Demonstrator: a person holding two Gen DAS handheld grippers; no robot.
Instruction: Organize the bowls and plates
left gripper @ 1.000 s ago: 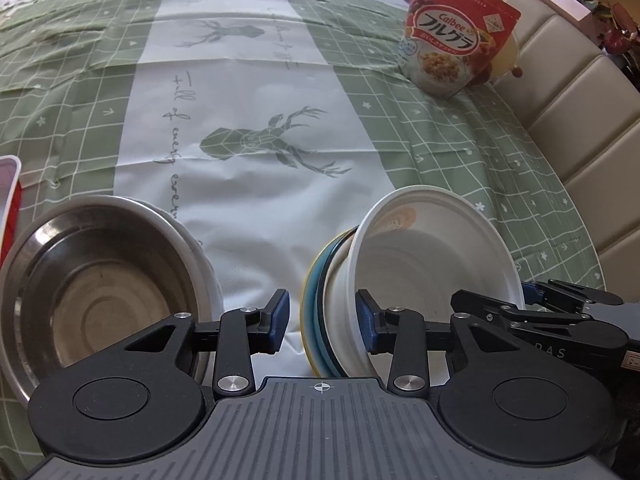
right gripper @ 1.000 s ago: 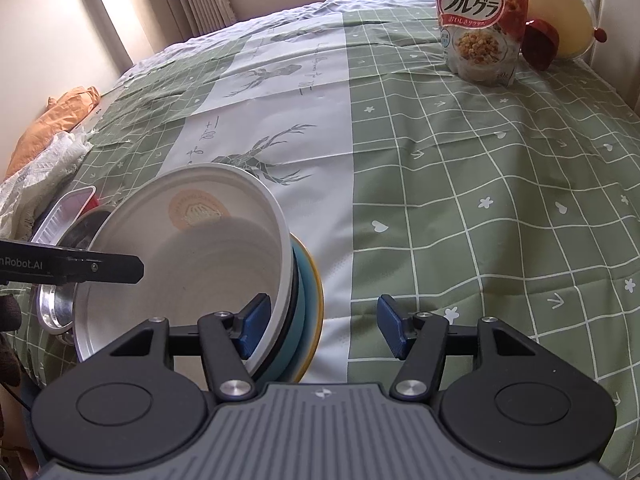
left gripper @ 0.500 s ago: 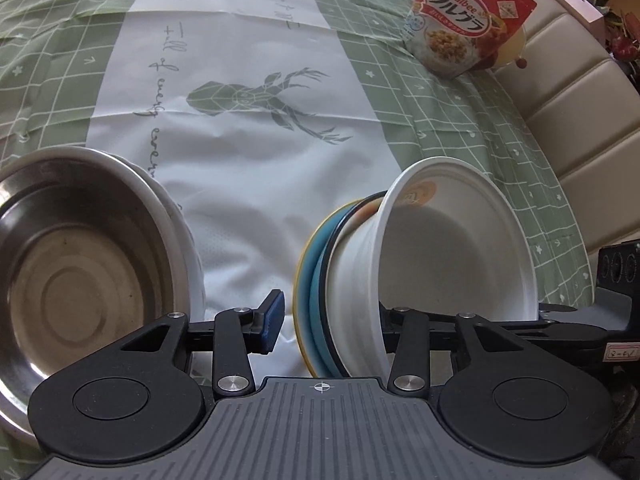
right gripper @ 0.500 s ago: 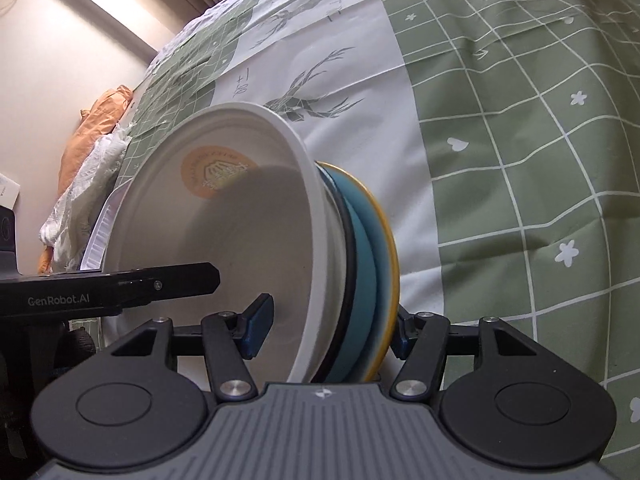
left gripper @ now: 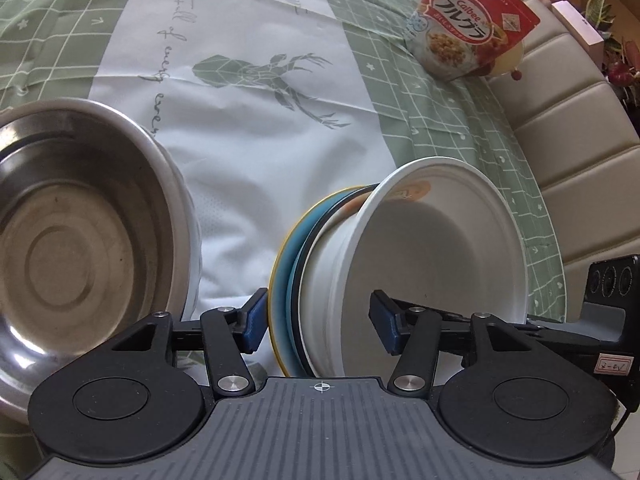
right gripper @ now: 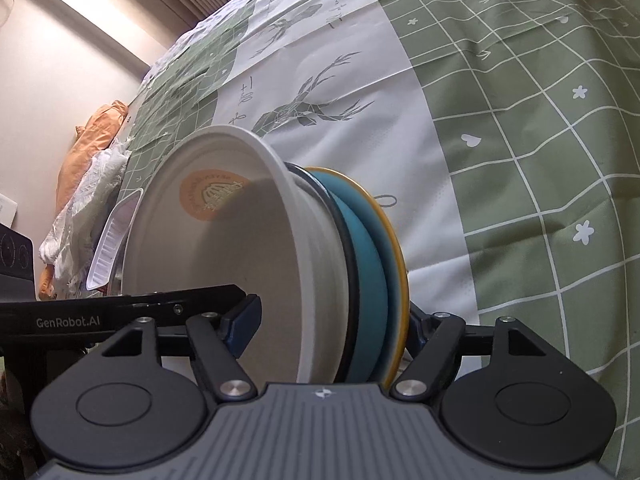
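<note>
A white paper bowl (left gripper: 432, 248) sits nested on blue plates with a yellow rim (left gripper: 287, 268), on the green and white tablecloth (left gripper: 260, 140). My left gripper (left gripper: 319, 324) straddles the near edge of this stack. Its jaws are opening: one pad is beside the yellow rim, the other inside the bowl, clear of its wall. From the other side my right gripper (right gripper: 330, 326) straddles the same white bowl (right gripper: 240, 248) and blue plates (right gripper: 372, 272). Its jaws are opening too, and its inner pad stands off the wall.
A steel bowl (left gripper: 80, 240) stands close to the left of the stack. A red cereal bag (left gripper: 468, 36) is at the far right, by a padded seat back (left gripper: 580, 140). A clear plastic tray (right gripper: 112, 240) and an orange cloth (right gripper: 88, 152) lie at the table's left.
Both pairs of jaws have spread wider. Both grippers have sunk closer to the stack and rolled. The right gripper now has the whole stack edge between its pads.
</note>
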